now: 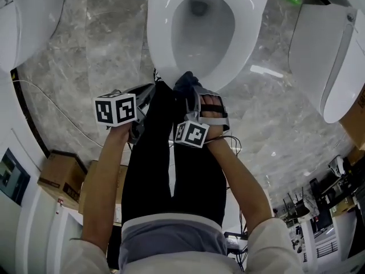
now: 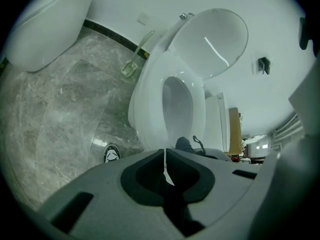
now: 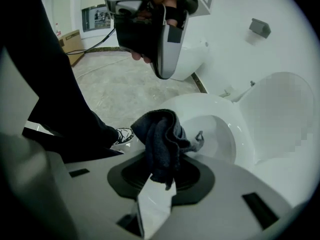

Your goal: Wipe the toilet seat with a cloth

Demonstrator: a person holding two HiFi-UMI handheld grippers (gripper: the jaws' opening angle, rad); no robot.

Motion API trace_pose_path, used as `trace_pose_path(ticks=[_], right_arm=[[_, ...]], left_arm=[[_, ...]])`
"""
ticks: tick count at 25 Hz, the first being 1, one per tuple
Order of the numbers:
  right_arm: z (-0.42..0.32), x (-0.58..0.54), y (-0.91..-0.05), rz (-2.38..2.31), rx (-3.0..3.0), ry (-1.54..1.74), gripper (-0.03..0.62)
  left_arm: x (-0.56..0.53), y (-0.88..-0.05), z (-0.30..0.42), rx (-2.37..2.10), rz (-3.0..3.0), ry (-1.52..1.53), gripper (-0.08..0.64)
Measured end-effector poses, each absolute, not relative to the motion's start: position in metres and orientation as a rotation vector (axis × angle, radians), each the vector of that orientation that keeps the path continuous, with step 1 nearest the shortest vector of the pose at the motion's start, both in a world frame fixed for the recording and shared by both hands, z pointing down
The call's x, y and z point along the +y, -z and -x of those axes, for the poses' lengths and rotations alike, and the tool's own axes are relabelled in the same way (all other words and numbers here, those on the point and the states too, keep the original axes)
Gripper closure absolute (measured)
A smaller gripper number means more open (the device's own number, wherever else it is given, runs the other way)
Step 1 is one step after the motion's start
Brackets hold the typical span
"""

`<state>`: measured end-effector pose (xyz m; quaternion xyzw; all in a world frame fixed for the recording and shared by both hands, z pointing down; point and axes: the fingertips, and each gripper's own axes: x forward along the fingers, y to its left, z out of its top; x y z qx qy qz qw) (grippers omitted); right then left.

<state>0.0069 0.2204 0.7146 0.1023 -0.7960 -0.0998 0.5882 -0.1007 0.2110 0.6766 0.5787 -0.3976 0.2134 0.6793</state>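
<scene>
Clamping a bunched dark cloth [image 3: 161, 134] between the jaws of the right gripper [image 3: 159, 174], with the folds spilling forward past the tips and a loose corner trailing toward the bowl [image 3: 217, 134]. Hanging at the front edge of the white toilet seat [image 3: 200, 104]. Hard to say from the right gripper view whether touching the seat or just above it, though from the head view appears to sit right on the front lip. Gripping nothing with the left gripper [image 2: 164, 156], jaws pressed together to a thin seam, held near the seat front on the person's left and aimed along the bowl. Further out, with the lid [image 2: 215, 41] raised against the wall, the seat down, and grey marble floor [image 1: 97, 33] all round. Judged as an early pass of the wiping step: cloth in grip and brought to the front of the seat, with most of the ring probably yet to be covered. Next calls for pressing the cloth flat on the seat and dragging it round the ring, up one side toward the hinge and back down the other. Calls too for a firm pinch so the bundle does not slip free, and for keeping that trailing corner out of the bowl. Best to keep the left gripper clear of the sweep.
</scene>
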Motion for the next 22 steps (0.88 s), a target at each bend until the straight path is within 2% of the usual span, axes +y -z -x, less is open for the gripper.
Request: trace_pose_path(ticks=[9,22], right_arm=[[-0.047,0.231,-0.705,-0.303,-1.995,0.033,0.495],[-0.102,0.183,-0.71,-0.435,-1.987,-0.271,0.495]], left_arm=[[0.203,-0.679,0.077,-0.857,-1.33,-0.542,0.541],[0.201,-0.678,0.047,-0.803,-1.356,-0.608,0.541]])
